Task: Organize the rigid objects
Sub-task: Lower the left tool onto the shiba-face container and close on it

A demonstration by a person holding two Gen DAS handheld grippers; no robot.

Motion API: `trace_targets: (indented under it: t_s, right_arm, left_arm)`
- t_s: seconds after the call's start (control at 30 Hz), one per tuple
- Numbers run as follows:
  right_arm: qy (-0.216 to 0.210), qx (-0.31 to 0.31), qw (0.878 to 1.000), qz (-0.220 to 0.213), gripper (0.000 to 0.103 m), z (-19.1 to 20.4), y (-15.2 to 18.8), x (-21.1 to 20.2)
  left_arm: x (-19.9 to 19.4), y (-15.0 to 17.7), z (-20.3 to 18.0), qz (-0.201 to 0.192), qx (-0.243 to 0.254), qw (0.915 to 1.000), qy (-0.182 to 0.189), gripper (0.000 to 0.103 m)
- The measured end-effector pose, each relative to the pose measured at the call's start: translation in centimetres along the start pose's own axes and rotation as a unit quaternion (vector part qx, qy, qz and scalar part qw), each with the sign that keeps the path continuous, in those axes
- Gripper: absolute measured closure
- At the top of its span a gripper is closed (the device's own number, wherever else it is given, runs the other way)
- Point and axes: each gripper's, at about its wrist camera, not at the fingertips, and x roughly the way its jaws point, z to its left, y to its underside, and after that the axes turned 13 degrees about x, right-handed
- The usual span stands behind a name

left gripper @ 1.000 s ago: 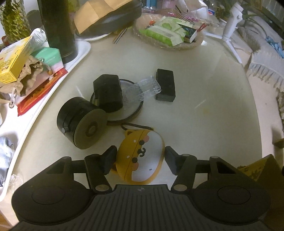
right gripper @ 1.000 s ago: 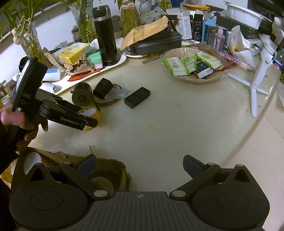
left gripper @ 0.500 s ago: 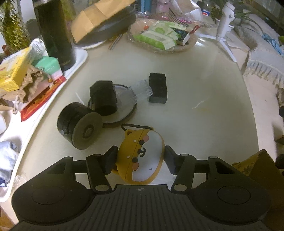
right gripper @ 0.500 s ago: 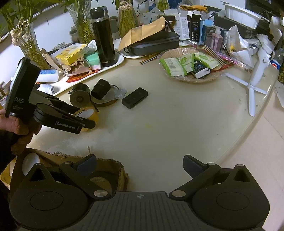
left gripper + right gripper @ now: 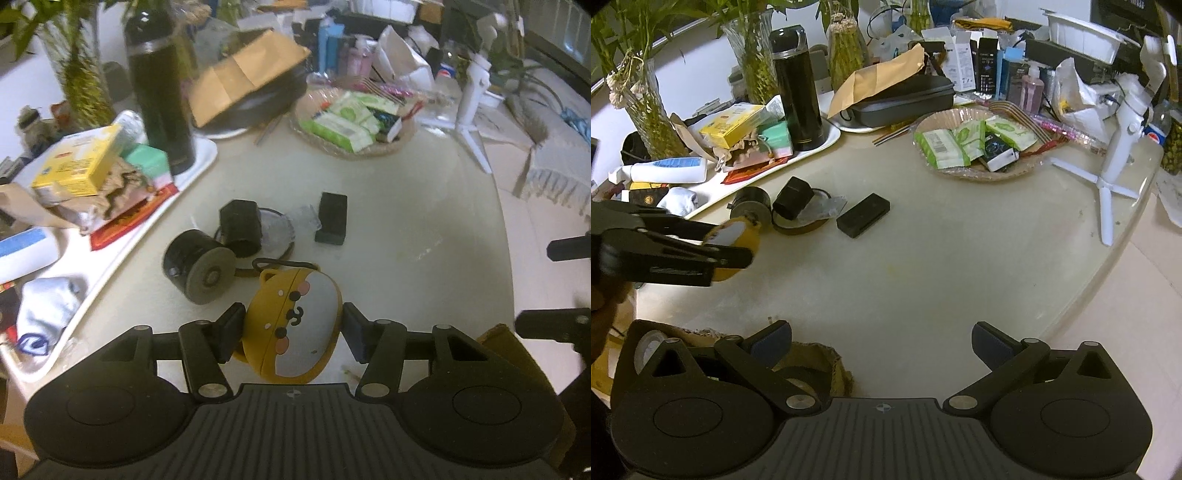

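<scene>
A: Currently the left gripper (image 5: 291, 328) is clamped on the yellow cartoon case (image 5: 291, 325), one pad on each side of its shell. In the right wrist view the case (image 5: 737, 236) hangs clear of the tabletop (image 5: 942, 266), near its left edge.

B: Why hold it across the sides?

A: My reading: the shell is rounded and smooth, so a squeeze across the widest part keeps it from rolling out. Its dark loop (image 5: 284, 263) dangles free at the far end.

B: Right gripper (image 5: 882, 347)?

A: Jaws wide, nothing between them. It hangs over the near edge, above the brown box (image 5: 812, 365), which already holds some round items. Probably waiting as the drop point marker, or ready to steady the box.

B: What remains out?

A: Black cylinder (image 5: 199, 269) on its side, black cube (image 5: 240, 227) resting on a round dark ring (image 5: 273, 236), flat black block (image 5: 331, 218) just beyond, all mid-tabletop. The white tray (image 5: 199, 162) along the left edge is cluttered.

B: Risk?

A: Loop could snag on the box rim during lowering.
</scene>
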Motion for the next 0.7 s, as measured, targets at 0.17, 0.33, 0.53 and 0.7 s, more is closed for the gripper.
trace_targets:
  t_s: [0.17, 0.33, 0.53, 0.7]
  right_arm:
    - [0.001, -0.006, 1.0, -0.007, 0.0, 0.4, -0.3, 0.0]
    - [-0.023, -0.007, 1.0, -0.013, 0.0, 0.9, -0.6, -0.4]
    - [-0.033, -0.021, 0.999, -0.02, 0.0, 1.9, -1.0, -0.2]
    - [-0.034, -0.036, 0.999, -0.018, 0.0, 2.7, -1.2, 0.4]
  left_arm:
    - [-2.3, 0.8, 0.0, -0.012, -0.018, 0.9994, -0.028, 0.048]
    - [-4.2, 1.8, 0.1, -0.029, -0.027, 0.9984, -0.042, 0.048]
    - [-6.1, 3.0, 0.1, -0.042, -0.04, 0.9972, -0.047, 0.048]
    - [-7.1, 3.8, 0.0, -0.047, -0.048, 0.9962, -0.056, 0.048]
